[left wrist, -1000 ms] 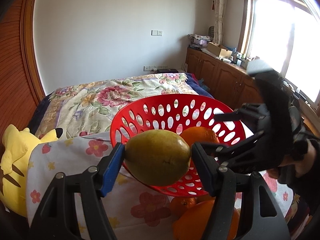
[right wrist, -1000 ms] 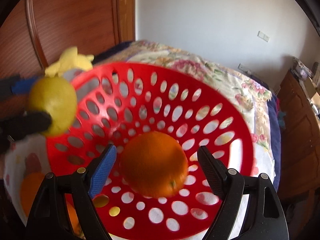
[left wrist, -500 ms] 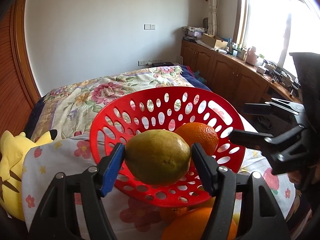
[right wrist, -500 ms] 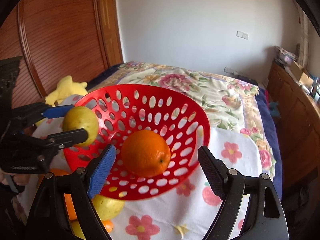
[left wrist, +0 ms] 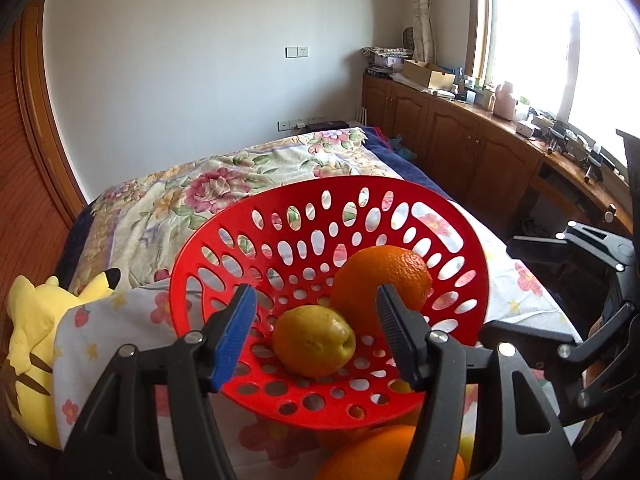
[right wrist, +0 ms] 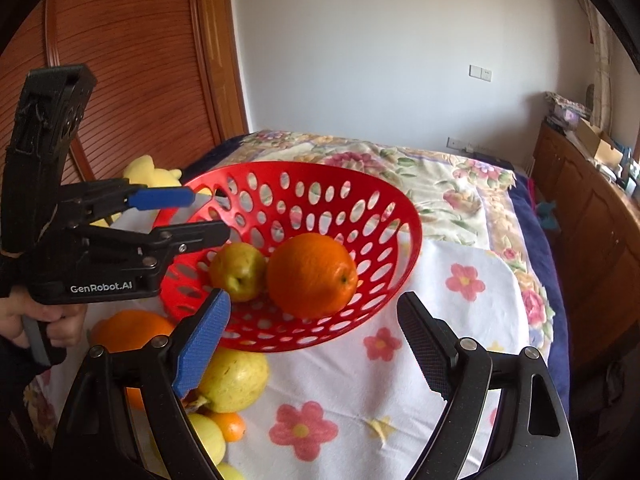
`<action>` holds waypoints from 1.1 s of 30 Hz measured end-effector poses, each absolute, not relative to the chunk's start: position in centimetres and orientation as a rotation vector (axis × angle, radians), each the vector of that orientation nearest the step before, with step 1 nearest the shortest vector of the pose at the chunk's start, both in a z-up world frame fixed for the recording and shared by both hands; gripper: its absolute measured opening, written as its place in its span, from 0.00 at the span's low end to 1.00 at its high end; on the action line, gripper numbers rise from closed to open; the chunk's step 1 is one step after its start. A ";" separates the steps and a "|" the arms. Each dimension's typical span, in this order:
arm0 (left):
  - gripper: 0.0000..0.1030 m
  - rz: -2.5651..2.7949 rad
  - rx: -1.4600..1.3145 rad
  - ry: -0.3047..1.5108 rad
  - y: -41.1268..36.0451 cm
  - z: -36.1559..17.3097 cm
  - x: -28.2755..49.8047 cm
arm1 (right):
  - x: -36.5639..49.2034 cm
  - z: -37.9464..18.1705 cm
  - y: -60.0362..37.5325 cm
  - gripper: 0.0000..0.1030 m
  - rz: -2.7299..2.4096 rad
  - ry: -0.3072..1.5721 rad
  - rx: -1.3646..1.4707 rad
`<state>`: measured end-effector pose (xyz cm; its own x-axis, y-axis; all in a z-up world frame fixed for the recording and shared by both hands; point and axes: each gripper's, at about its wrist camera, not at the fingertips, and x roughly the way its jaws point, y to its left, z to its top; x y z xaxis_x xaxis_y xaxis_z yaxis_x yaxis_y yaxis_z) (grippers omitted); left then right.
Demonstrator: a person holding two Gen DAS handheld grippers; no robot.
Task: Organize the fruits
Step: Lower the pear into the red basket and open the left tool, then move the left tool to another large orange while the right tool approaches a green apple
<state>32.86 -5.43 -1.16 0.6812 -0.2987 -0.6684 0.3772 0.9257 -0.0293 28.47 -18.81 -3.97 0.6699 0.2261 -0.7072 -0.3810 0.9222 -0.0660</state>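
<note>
Two fruits in, more to go.
My left tongs (left wrist: 316,316), just narrowed, and right tongs (right wrist: 316,340) stand spread, empty; yellow-green pear (left wrist: 314,340) and round orange (left wrist: 380,280) sit in the red perforated plastic basket (left wrist: 460,248); loose fruits (right wrist: 236,380) wait on the near bed.

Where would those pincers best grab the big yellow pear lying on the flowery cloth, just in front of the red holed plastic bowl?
Across the wide belly of the yellow pear, coming down from above. It lies on its side on the flowery cloth, stem end toward the other fruit, with the red bowl rim close behind, so the top looks freest. The open right gripper seems nearest.
</note>
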 end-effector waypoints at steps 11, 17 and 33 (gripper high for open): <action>0.65 -0.398 0.072 0.681 -4.1 0.6 27.3 | 24.7 -4.0 -18.9 0.85 0.373 0.757 -0.160; 0.71 -0.406 0.049 0.662 -3.0 1.0 23.9 | 21.7 -5.1 -18.9 0.85 0.370 0.769 -0.129; 0.73 -0.355 0.005 0.692 -1.1 -1.7 19.8 | 18.2 -7.1 -17.5 0.83 0.422 0.812 -0.113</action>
